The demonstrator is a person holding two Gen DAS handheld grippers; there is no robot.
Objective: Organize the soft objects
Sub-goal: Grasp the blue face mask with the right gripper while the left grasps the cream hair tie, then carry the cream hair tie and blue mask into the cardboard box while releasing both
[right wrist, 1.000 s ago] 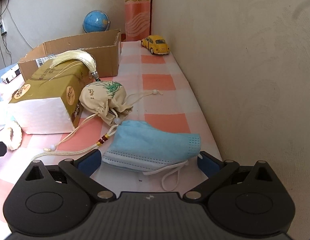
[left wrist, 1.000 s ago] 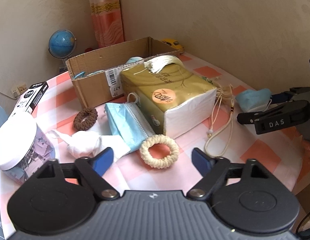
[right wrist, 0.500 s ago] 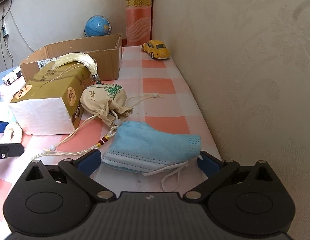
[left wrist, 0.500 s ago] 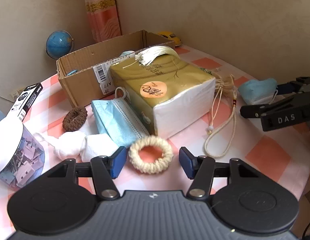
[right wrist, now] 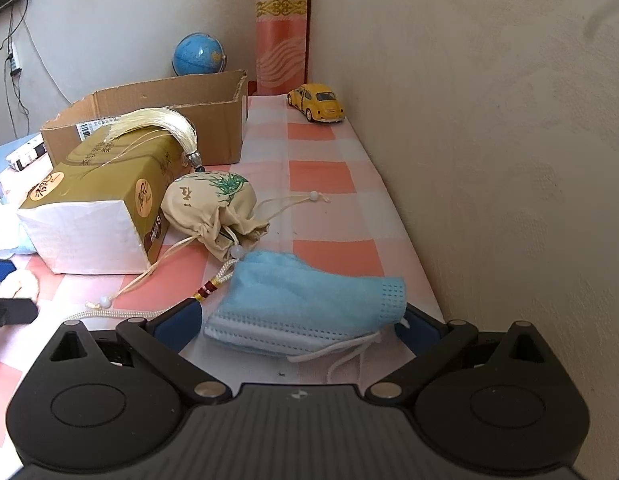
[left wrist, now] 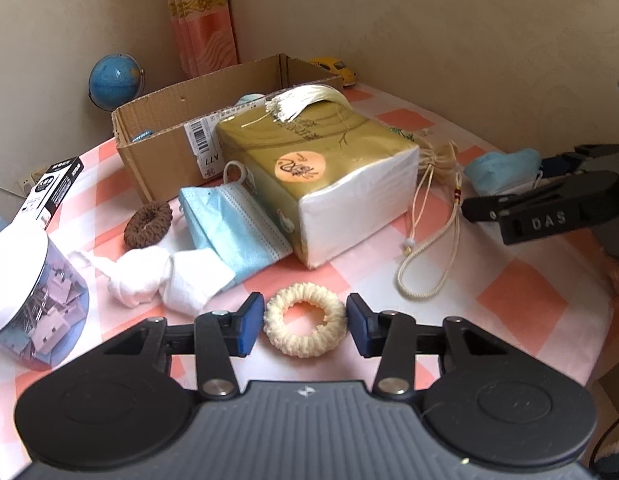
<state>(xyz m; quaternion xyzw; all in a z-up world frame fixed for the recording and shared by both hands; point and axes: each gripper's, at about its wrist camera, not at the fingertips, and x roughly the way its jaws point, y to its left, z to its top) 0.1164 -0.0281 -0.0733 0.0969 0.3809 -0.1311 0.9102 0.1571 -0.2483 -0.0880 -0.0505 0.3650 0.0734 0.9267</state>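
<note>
Both wrist views look steeply down from close above the checked tablecloth (left wrist: 521,300), toward the tissue pack (left wrist: 329,176). The left view sits before its white end, the right view to its right near the wall (right wrist: 489,140). Both share the pack, the cardboard box (right wrist: 189,120) and the globe (left wrist: 115,80) behind it.

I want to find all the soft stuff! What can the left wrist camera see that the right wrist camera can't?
Only the left wrist view shows the brown scrunchie, the white cloth, a second blue mask and the clip jar. Its closing fingers flank the cream scrunchie without pressing it.

Only the right wrist view shows the pouch's leaf print.

Both show the tissue pack, cardboard box, tassel, globe and yellow car.
</note>
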